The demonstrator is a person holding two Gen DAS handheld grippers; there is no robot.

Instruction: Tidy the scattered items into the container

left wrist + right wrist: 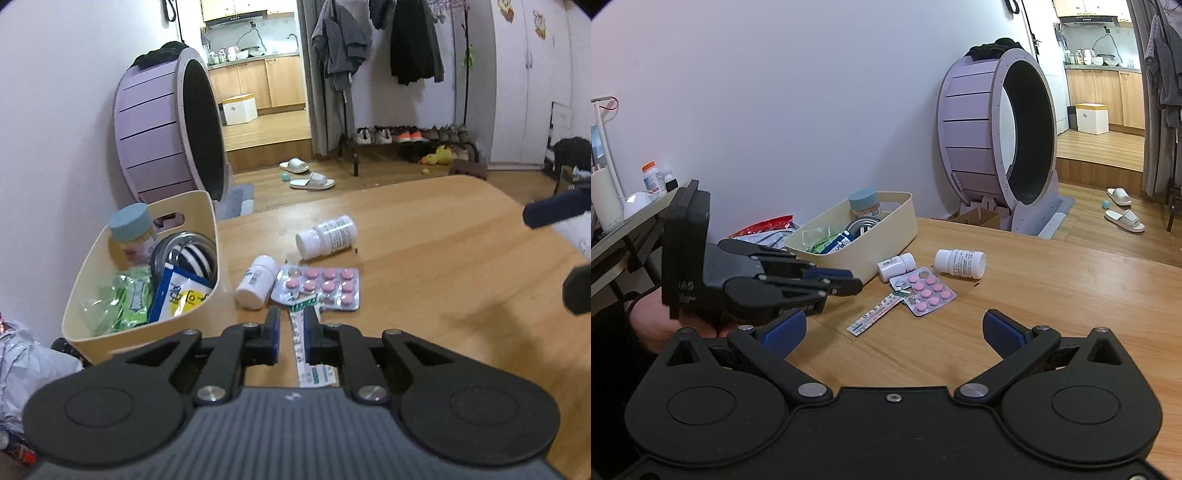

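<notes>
A cream bin (88, 328) (886, 236) stands at the table's left and holds a blue-lidded jar (129, 230), a tin and packets. On the wooden table lie two white pill bottles (328, 234) (256, 282), a blister pack of pink pills (325, 286) (929, 290) and a long white-green sachet strip (303, 343) (877, 314). My left gripper (293, 328) (849, 282) hovers above the strip, jaws narrowly apart, holding nothing. My right gripper (894, 332) is open and empty, nearer the table's front.
A purple cat wheel (993, 144) stands on the floor behind the table. Crumpled bags (26, 362) lie left of the bin. A side table with bottles (653, 181) is at far left. The table's right half is bare wood (1071, 295).
</notes>
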